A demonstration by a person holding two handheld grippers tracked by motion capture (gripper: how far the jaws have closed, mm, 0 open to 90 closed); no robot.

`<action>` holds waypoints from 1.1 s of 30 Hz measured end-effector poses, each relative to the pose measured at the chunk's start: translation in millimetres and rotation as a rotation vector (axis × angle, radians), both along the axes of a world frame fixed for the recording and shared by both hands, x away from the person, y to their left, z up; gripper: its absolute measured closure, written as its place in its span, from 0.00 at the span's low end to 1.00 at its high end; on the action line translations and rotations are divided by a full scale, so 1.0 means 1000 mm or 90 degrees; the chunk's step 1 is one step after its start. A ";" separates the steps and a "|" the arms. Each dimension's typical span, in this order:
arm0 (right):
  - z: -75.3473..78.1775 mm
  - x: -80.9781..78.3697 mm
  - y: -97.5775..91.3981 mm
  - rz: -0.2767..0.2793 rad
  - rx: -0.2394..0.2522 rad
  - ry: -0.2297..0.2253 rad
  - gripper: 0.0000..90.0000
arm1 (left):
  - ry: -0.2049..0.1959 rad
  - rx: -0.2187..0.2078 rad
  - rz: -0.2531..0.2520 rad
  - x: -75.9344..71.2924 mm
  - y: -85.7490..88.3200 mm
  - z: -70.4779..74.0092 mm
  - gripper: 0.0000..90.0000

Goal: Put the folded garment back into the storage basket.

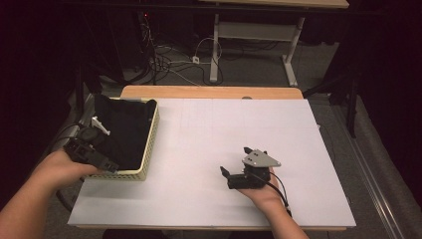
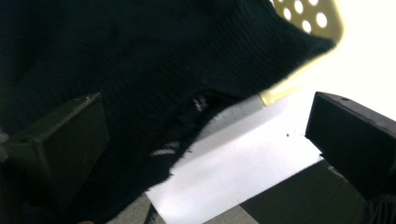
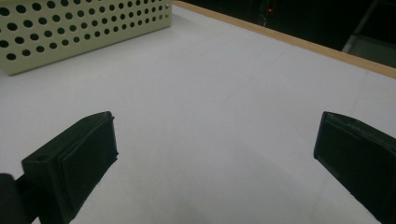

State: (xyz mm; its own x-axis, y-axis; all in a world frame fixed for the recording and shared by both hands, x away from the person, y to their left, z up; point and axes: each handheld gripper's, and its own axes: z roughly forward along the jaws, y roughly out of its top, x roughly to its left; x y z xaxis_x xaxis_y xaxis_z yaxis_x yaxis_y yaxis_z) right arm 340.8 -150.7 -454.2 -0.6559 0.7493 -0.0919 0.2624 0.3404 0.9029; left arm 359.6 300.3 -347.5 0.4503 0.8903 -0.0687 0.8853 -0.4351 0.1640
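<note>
- Your left gripper (image 1: 94, 154) sits at the near left corner of the pale yellow perforated basket (image 1: 149, 149), right at the table's left edge, with your left hand (image 1: 59, 169) wrapped around it from behind.
- Its jaws are spread wide with nothing pinched between them. In the left gripper view one jaw sits over the black knit garment (image 2: 140, 60) and the other is out over the white table; I can't tell if that first jaw actually touches the fabric.
- The garment is piled inside the basket, filling most of it, and the left gripper view shows a dark edge of it spilling over the basket's corner (image 2: 299, 79) onto the white tabletop (image 2: 243, 163).
- Your right gripper (image 1: 239, 167) is well apart from all that, resting low over the bare white surface toward the near middle-right, held by your right hand (image 1: 263, 191).
- Its jaws are wide apart too, holding nothing. The right gripper view just has the plain table (image 3: 224, 107) between them, with the basket's hole-punched side wall (image 3: 79, 28) farther off at upper left.
</note>
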 end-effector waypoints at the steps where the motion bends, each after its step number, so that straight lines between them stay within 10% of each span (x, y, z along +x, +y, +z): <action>1: 0.000 -0.004 -0.007 -0.004 -0.001 -0.003 0.00 | -0.006 -0.004 0.005 0.001 0.002 0.003 0.01; 7: 0.000 -0.024 -0.032 -0.017 0.007 -0.015 0.00 | -0.029 -0.013 0.016 0.008 0.015 0.012 0.23; 19: -0.005 -0.055 -0.047 -0.015 0.026 -0.031 0.00 | -0.035 0.023 0.048 0.021 0.043 -0.002 0.95; 33: -0.011 -0.065 -0.046 0.004 0.024 -0.022 0.00 | 0.046 0.077 0.069 0.039 0.044 -0.043 0.98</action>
State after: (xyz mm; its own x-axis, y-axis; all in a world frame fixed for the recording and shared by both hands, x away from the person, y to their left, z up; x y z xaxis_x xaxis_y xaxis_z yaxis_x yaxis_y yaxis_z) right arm 275.8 -196.4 -465.3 -0.6576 0.7483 -0.0871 0.2283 0.3081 0.9235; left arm 398.4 344.6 -390.6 0.3490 0.9370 0.0125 0.9357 -0.3492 0.0509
